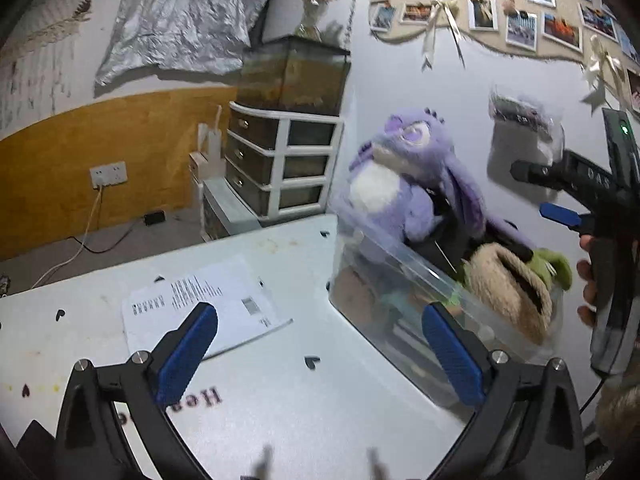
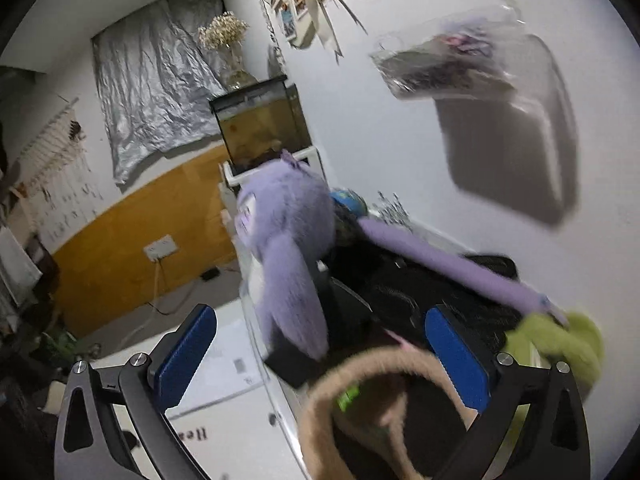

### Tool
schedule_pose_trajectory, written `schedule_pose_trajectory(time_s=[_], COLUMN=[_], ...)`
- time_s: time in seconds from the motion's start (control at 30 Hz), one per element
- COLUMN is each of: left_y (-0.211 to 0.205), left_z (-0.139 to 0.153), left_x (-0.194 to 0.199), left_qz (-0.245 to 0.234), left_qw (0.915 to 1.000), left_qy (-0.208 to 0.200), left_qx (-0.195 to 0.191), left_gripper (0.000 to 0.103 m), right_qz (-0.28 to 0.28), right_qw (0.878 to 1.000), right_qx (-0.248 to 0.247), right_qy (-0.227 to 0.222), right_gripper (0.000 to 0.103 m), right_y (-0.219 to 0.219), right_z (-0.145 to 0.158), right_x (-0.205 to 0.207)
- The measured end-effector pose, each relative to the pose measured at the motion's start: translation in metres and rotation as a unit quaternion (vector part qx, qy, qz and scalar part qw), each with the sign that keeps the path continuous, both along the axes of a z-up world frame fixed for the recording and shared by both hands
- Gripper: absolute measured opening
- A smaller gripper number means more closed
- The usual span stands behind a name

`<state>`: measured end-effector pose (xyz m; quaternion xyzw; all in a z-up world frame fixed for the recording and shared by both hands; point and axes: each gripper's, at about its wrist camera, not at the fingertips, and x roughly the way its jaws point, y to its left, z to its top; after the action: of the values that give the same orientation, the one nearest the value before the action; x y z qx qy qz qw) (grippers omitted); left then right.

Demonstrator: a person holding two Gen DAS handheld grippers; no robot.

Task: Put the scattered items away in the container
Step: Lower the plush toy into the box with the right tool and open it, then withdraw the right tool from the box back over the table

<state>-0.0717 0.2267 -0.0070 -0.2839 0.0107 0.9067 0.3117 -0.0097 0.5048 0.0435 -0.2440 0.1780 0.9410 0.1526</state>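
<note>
A clear plastic container [image 1: 400,280] stands on the white table [image 1: 280,400], at its right side by the wall. A purple plush [image 1: 400,184] sits upright in it, beside a tan furry item [image 1: 508,292] and a green plush [image 1: 556,264]. My left gripper [image 1: 320,354] is open over the table, its right finger close to the container's near wall, with nothing between its fingers. My right gripper [image 1: 540,194], held by a hand, hovers above the container's right end. In the right wrist view that gripper [image 2: 320,358] is open over the tan furry item [image 2: 360,364], beside the purple plush [image 2: 288,232] and green plush [image 2: 560,340].
A printed paper sheet [image 1: 200,308] lies on the table left of the container. Behind the table's far edge stands a white drawer unit [image 1: 280,160] with a glass tank [image 1: 292,72] on top. A clear pouch [image 1: 524,116] hangs on the wall above the container.
</note>
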Motion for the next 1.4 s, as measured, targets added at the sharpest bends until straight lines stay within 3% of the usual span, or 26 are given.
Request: schedule_pose_trajectory(time_s=[0.3,0.53,1.03,1.4], left_y=[-0.003,-0.012,-0.036,-0.053], left_z=[0.008,0.015,0.025,0.030], left_x=[0.020,0.034,0.056,0.057], left_qz=[-0.010,-0.019,-0.037,-0.034], left_qw=[0.9997,0.9995,0.9987,0.9988], left_qy=[0.009,0.010,0.018,0.021], left_qx=[-0.019,-0.022,-0.030,-0.029], left_gripper=[0.103,0.103,0.103,0.103], right_qz=[-0.046,-0.064,-0.075,-0.092], right_qw=[0.999,0.997,0.992,0.991], right_qx=[-0.002,0.011,0.083,0.090], right_qy=[-0.008,-0.040,-0.052,-0.046], right_gripper=[0.103,0.103,0.103,0.103], right_y=[-0.015,-0.037,-0.087,-0.101], right_z=[-0.017,-0.030,-0.031,-0.028], right_x=[0.039,0.066,0.108,0.120])
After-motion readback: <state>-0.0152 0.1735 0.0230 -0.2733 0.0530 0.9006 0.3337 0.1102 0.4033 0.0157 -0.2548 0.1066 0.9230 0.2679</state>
